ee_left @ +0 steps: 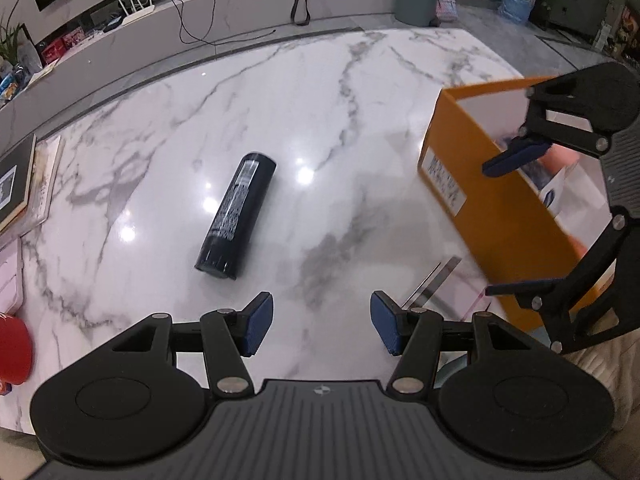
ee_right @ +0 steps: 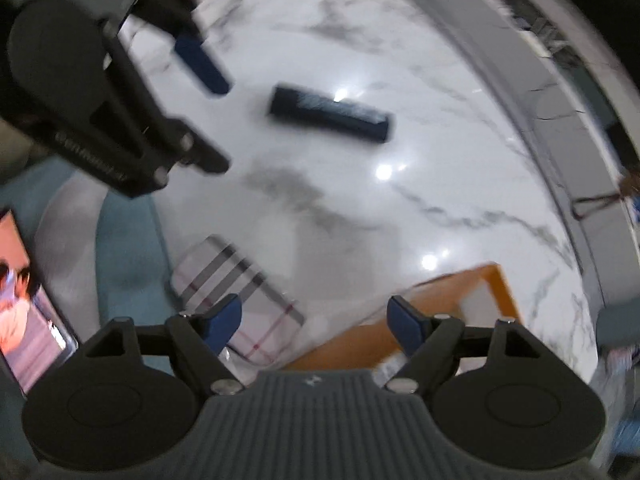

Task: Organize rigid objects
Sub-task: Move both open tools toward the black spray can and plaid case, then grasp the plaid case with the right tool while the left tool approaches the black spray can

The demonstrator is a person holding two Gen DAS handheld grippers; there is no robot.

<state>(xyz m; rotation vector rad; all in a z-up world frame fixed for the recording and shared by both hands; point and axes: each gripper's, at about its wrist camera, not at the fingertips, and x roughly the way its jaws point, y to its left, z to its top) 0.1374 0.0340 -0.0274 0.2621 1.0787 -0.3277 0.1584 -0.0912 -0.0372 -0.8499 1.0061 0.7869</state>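
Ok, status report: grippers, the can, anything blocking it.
Left gripper open, empty, short of the can. Right gripper open, empty, over the orange box. Can lying flat on the table, path clear.

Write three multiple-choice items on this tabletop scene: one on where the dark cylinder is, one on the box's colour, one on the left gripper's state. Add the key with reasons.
1. Where does the dark cylindrical bottle lie?
A. Inside the box
B. On the marble table, on its side
C. Between the left gripper's fingers

2. What colour is the outside of the cardboard box?
A. Orange
B. Green
C. Black

3. How is the left gripper?
A. Shut on the bottle
B. Shut on nothing
C. Open and empty

Key: 1 B, it rests flat on the marble, apart from the box. 2 A, its outer walls are orange, white inside. 3 C, its blue pads stand apart with bare table between.
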